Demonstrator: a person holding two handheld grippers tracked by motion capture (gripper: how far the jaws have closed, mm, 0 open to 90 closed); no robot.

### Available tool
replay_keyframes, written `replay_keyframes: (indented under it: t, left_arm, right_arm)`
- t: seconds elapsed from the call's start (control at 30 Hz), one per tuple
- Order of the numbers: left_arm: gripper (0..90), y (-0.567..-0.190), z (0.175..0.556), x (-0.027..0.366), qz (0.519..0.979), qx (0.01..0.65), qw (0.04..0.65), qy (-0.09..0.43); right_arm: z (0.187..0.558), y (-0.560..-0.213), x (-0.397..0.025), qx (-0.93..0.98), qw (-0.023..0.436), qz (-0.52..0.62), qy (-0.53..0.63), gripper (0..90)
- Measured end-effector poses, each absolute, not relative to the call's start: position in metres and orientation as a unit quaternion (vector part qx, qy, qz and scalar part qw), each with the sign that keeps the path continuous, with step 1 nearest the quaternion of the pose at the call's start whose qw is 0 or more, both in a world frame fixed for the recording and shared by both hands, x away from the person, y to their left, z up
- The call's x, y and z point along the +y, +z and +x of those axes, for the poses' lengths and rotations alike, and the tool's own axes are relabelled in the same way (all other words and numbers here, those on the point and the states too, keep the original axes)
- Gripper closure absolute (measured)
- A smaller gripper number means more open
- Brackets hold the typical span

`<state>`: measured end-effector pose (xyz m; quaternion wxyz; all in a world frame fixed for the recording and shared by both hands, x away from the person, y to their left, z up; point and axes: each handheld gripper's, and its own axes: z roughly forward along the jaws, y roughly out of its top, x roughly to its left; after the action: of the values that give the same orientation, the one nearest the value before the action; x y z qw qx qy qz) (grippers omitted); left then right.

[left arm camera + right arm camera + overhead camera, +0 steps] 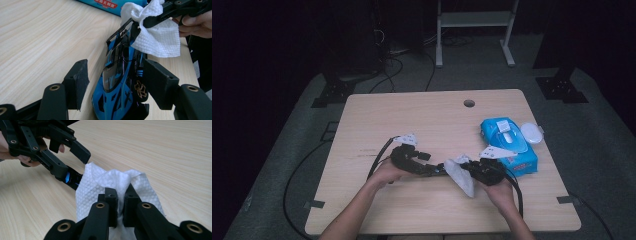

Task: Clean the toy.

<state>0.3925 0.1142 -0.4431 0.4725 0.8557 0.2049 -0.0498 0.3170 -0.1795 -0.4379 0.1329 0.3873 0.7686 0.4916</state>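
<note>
The person's left hand (384, 172) holds the left gripper (112, 75), its jaws apart on either side of a blue toy car (117, 82) lying on the table (412, 115). Right of it, the right gripper (120, 197) is clamped on a white wipe (100, 182) touching the car's far end. A blue wipes pack (512, 145) lies beyond.
</note>
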Motion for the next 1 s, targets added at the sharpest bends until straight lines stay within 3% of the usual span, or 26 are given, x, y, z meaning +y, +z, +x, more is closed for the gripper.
replay_keyframes:
  t: [0.63, 1.0]
  left_arm:
    - [28.6, -0.446, 0.383, 0.105, 0.872, 0.200, 0.443, -0.060]
    - [30.9, -0.453, 0.374, 0.097, 0.888, 0.175, 0.421, -0.059]
  right_arm:
    - [0.305, -0.440, -0.182, 0.779, 0.127, 0.375, 0.487, 84.2]
    - [0.296, -0.447, -0.182, 0.791, 0.124, 0.369, 0.472, 84.2]
